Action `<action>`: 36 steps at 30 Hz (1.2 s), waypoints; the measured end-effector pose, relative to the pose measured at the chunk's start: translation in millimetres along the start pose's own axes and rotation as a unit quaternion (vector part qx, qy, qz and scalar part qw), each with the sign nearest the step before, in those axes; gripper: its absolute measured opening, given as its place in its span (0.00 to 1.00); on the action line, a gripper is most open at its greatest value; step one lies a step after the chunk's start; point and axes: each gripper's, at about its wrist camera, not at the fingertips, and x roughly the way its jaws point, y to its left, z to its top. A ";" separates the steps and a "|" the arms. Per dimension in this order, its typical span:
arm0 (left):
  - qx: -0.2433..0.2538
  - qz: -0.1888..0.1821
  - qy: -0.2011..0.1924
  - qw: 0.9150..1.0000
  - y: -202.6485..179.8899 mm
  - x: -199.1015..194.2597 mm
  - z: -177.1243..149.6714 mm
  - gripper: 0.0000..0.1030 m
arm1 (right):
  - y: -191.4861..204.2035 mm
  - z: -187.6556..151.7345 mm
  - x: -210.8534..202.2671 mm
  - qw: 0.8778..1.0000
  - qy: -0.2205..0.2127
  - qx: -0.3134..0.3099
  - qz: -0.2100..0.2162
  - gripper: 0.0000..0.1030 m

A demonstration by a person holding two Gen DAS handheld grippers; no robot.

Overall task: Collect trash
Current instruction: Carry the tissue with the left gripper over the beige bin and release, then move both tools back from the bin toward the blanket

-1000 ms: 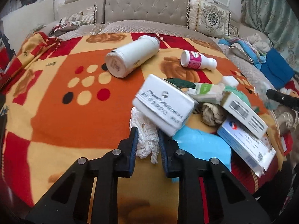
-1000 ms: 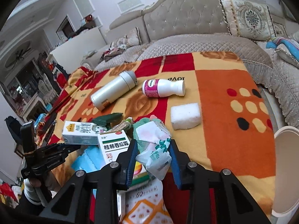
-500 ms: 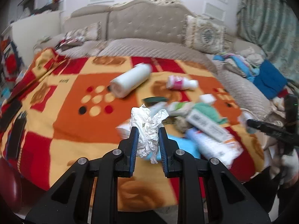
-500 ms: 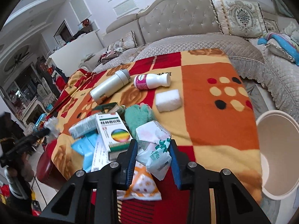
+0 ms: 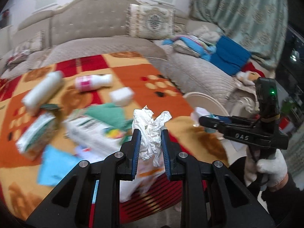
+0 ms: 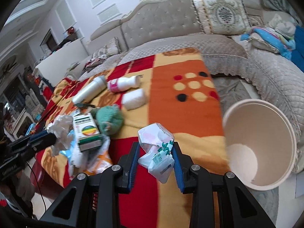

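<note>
My left gripper (image 5: 150,134) is shut on a crumpled white tissue (image 5: 150,127) and holds it above the table's near edge. My right gripper (image 6: 155,148) is shut on a white plastic wrapper with green print (image 6: 157,148), held left of the cream waste bin (image 6: 285,121). The bin's rim (image 5: 201,95) shows in the left wrist view behind the right gripper (image 5: 205,120). The left gripper (image 6: 45,138) with its tissue shows at the left in the right wrist view.
On the orange and red blanket (image 6: 180,114) lie a white bottle (image 6: 89,92), a pink-labelled bottle (image 6: 123,84), a white sponge (image 6: 134,98), a green cloth (image 6: 109,119), a medicine box (image 6: 86,131) and blue plastic. A grey sofa (image 6: 266,76) curves behind the bin.
Both grippers lifted off the pile and swung right toward the bin, each keeping its trash. The bin now fills the right side of the right wrist view.
</note>
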 end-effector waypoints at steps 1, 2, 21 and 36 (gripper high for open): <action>0.004 -0.008 0.004 1.000 -8.7 7.8 3.9 0.19 | -7.6 -0.6 -2.0 1.000 -0.001 0.006 -0.004 0.31; 0.006 -0.014 0.007 1.000 -15.0 11.3 5.1 0.19 | -14.1 -1.6 -4.4 1.000 -0.002 0.010 -0.008 0.31; 0.031 -0.055 0.063 0.996 -135.8 138.7 42.5 0.20 | -167.0 -18.6 -9.1 0.987 0.019 0.119 -0.106 0.31; -0.019 -0.079 0.050 0.995 -140.8 183.8 54.0 0.59 | -209.5 -14.2 0.0 0.978 0.004 0.147 -0.150 0.59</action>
